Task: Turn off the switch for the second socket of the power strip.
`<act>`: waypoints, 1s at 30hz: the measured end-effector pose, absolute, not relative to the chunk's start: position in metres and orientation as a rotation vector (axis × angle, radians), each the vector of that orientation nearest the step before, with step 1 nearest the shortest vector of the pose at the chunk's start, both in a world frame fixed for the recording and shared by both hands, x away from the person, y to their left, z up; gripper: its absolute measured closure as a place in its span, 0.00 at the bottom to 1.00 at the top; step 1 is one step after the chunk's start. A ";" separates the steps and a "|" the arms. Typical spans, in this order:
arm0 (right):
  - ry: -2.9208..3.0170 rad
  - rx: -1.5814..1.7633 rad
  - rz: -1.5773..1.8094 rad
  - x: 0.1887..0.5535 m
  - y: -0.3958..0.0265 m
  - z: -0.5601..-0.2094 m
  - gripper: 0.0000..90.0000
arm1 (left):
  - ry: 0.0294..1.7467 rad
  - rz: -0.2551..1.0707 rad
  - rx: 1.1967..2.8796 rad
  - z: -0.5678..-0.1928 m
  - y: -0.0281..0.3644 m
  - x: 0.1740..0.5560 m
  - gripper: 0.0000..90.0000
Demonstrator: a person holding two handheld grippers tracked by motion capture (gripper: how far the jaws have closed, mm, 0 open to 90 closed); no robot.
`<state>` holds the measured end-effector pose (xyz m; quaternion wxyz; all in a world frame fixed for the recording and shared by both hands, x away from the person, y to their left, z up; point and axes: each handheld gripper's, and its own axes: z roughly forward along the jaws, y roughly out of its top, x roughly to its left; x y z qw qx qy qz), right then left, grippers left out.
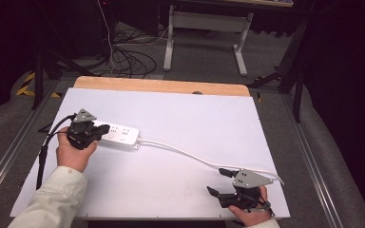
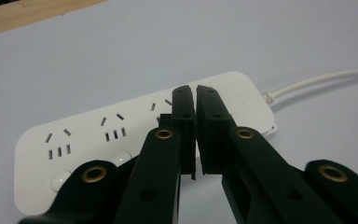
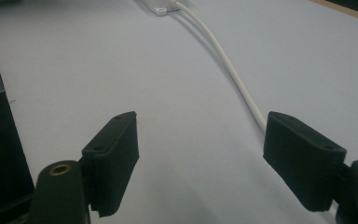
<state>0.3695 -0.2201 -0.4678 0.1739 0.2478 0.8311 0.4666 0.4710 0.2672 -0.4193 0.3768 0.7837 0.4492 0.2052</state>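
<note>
A white power strip lies on the left half of the white tabletop, its socket face up. Its white cable runs right toward the near right corner. My left gripper is at the strip's left end, held by a hand in a pale sleeve. Its jaws stand shut with only a hairline gap and nothing between them, just above the sockets. My right gripper rests open near the front right edge. The cable passes behind its right pad, and nothing sits between the pads.
The white sheet covers the table, with a wooden strip along the far edge. Beyond it on the floor are loose cables and a grey table frame. Metal rails run along both sides.
</note>
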 end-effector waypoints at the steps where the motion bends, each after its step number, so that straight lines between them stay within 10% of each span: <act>1: 2.357 0.702 1.322 0.369 -0.220 -0.468 0.29 | 1.141 0.523 2.006 -0.418 0.266 0.470 0.96; 12: 2.355 0.702 1.325 0.369 -0.221 -0.468 0.29 | 1.122 0.491 2.006 -0.414 0.259 0.463 0.88; 19: 2.353 0.700 1.323 0.368 -0.221 -0.467 0.29 | 1.066 0.500 1.963 -0.404 0.256 0.450 0.55; 30: 2.350 0.705 1.330 0.368 -0.221 -0.467 0.29 | 0.960 0.495 1.915 -0.390 0.256 0.418 0.35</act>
